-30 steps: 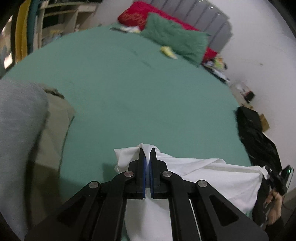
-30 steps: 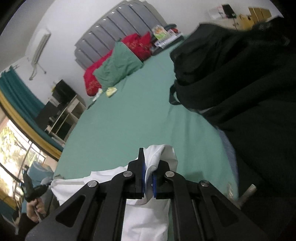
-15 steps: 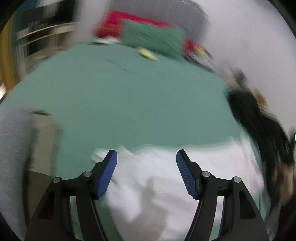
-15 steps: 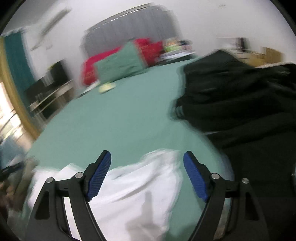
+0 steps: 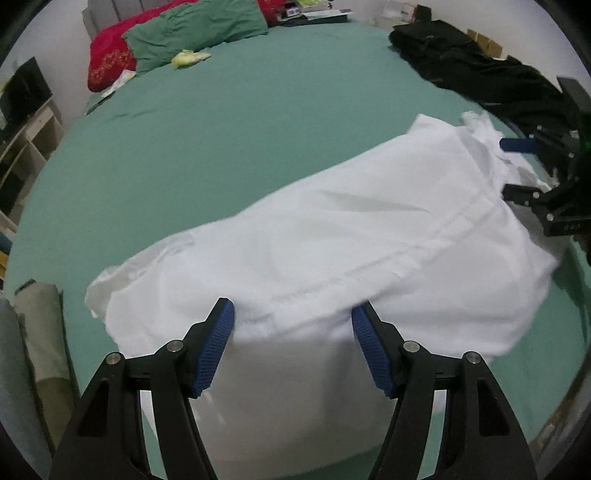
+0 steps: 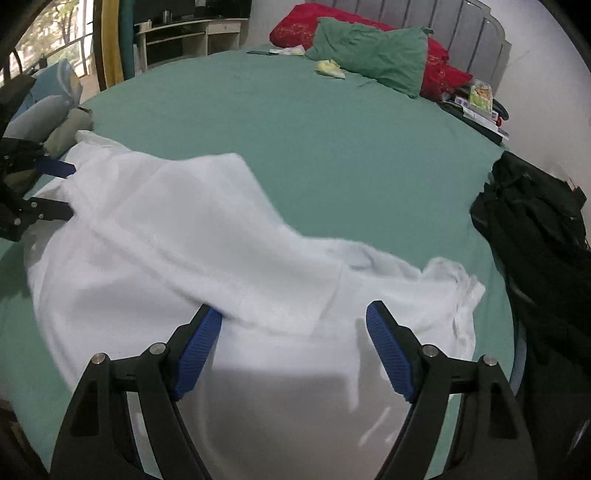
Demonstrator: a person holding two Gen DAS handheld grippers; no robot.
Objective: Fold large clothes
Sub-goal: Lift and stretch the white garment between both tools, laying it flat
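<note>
A large white garment (image 5: pixel 332 240) lies crumpled across the near part of the green bed (image 5: pixel 221 147), with a stitched seam running along it. My left gripper (image 5: pixel 292 308) hangs open just above the garment's near edge, its blue pads wide apart and nothing pinched between them. My right gripper (image 6: pixel 293 308) is open the same way over the garment (image 6: pixel 184 240) at its other end. Each view shows the other tool: the right gripper (image 5: pixel 511 168) at the cloth's far right edge, the left gripper (image 6: pixel 64 190) at its far left edge.
A heap of black clothes (image 5: pixel 480 74) (image 6: pixel 535 240) lies on the bed's right side. Folded olive and grey clothes (image 5: pixel 40 332) (image 6: pixel 70 129) sit at the left. A green pillow (image 6: pixel 369 55) and a red pillow (image 6: pixel 303 26) rest by the grey headboard. Shelves (image 6: pixel 184 37) stand beyond the bed.
Both grippers were shut on the white garment's corners and have opened and let go. The cloth now lies spread on the bed. Both hands have swung sideways and rolled.
</note>
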